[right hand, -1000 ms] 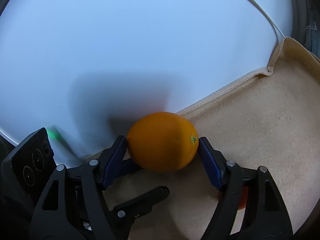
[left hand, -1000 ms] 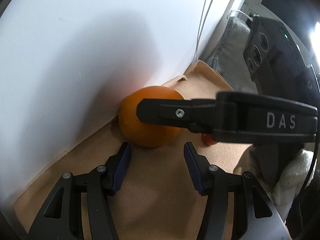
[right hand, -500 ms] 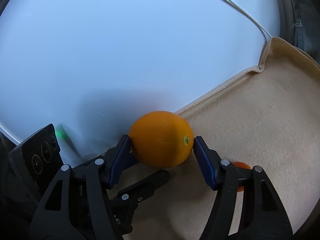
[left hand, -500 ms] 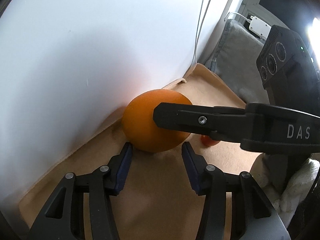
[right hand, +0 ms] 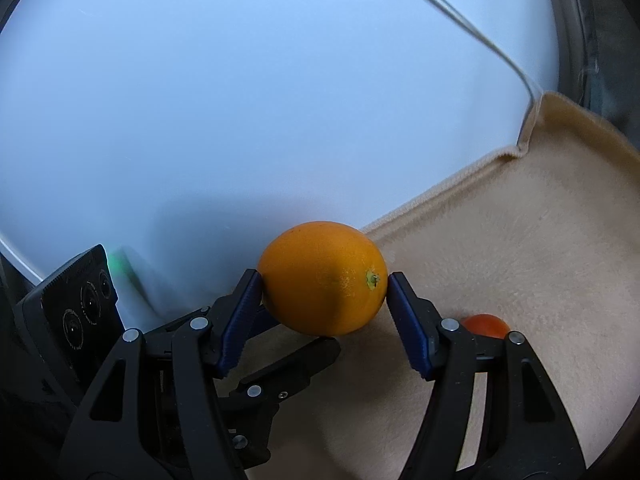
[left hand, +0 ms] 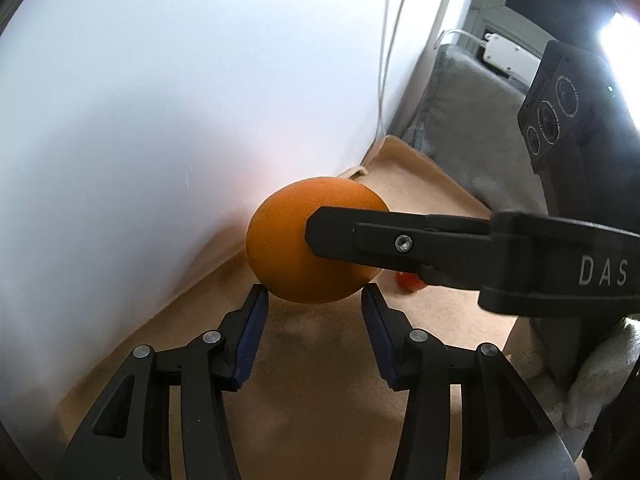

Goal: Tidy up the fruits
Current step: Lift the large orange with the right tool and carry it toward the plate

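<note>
An orange (right hand: 324, 278) sits between the blue pads of my right gripper (right hand: 323, 280), which is shut on it and holds it a little above the beige cloth (right hand: 520, 280). In the left wrist view the same orange (left hand: 280, 248) is just beyond my left gripper (left hand: 312, 296), which is open and empty; the right gripper's black finger (left hand: 400, 240) crosses in front of the fruit. A small red-orange fruit (right hand: 484, 325) lies on the cloth behind my right finger; it also shows in the left wrist view (left hand: 408, 282).
A white wall (left hand: 160, 100) rises right behind the cloth's hemmed edge (right hand: 460, 182). A white cable (left hand: 386, 60) hangs down the wall. A grey cushion (left hand: 460, 120) and a white box (left hand: 508, 58) lie beyond the cloth's far corner.
My right gripper has lifted the orange off the cloth and drawn it slightly away from the wall. The small red-orange fruit has come into clearer view. My left gripper stays open.
</note>
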A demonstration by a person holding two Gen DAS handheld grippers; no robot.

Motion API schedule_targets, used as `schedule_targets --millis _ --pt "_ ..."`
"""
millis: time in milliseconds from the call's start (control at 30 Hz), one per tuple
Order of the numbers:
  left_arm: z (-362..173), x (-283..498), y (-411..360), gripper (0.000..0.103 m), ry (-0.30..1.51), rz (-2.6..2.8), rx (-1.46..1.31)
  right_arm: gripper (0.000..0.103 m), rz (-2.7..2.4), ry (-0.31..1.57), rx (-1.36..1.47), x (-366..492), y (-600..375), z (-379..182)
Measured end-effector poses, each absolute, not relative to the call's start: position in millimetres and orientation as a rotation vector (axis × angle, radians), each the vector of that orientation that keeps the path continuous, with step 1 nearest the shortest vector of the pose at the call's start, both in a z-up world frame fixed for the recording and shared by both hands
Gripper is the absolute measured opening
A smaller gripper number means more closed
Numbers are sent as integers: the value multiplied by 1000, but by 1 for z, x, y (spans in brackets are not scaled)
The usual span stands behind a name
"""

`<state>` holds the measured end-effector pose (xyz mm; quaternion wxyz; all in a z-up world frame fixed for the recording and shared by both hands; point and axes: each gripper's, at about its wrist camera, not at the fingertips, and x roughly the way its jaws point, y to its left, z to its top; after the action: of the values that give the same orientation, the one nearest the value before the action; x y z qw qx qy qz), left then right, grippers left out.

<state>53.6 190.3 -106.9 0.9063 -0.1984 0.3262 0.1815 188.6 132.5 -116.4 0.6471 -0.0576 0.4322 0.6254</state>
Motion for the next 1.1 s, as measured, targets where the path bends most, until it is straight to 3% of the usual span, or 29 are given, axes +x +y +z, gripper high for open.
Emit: schedule_targets --millis 800,1100 --pt "-20 33 89 47 480 105 -239 66 1215 635 -95 119 -35 13" --pt "-7 39 13 47 468 -76 -169 66 1035 574 -57 101 -127 23"
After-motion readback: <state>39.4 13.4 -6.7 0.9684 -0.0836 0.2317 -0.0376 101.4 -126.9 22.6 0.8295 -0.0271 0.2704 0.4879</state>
